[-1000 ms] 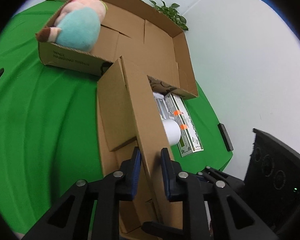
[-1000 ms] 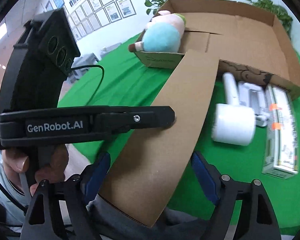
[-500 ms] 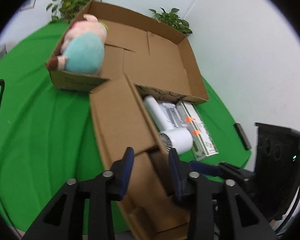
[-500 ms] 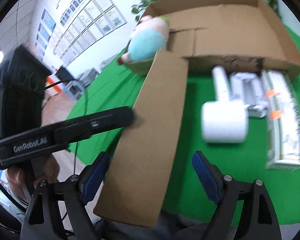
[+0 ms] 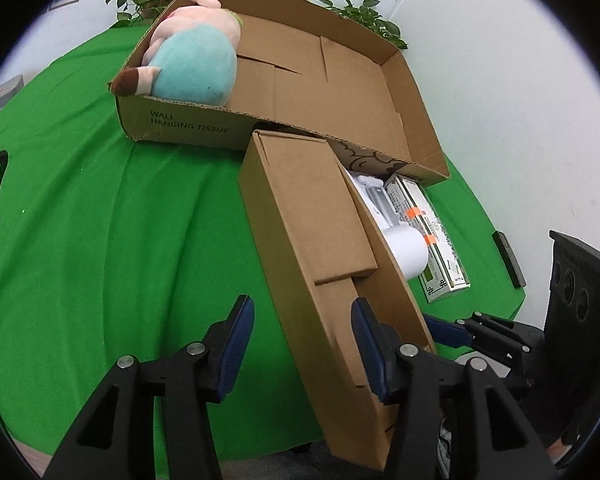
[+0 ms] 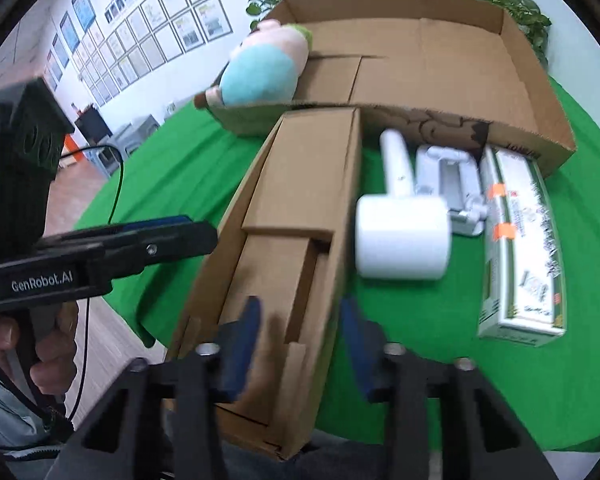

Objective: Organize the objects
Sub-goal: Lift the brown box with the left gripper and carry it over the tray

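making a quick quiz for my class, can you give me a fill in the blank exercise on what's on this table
1. The plush toy lies in the big open cardboard box, at its ____ end in the left wrist view.
2. The table is covered with a ____ cloth.
3. The white lint roller lies between the long narrow box and a box with two ____ stickers.
4. The wall of the narrow box stands between the fingers of the ____ claw.

Missing words: left; green; orange; right
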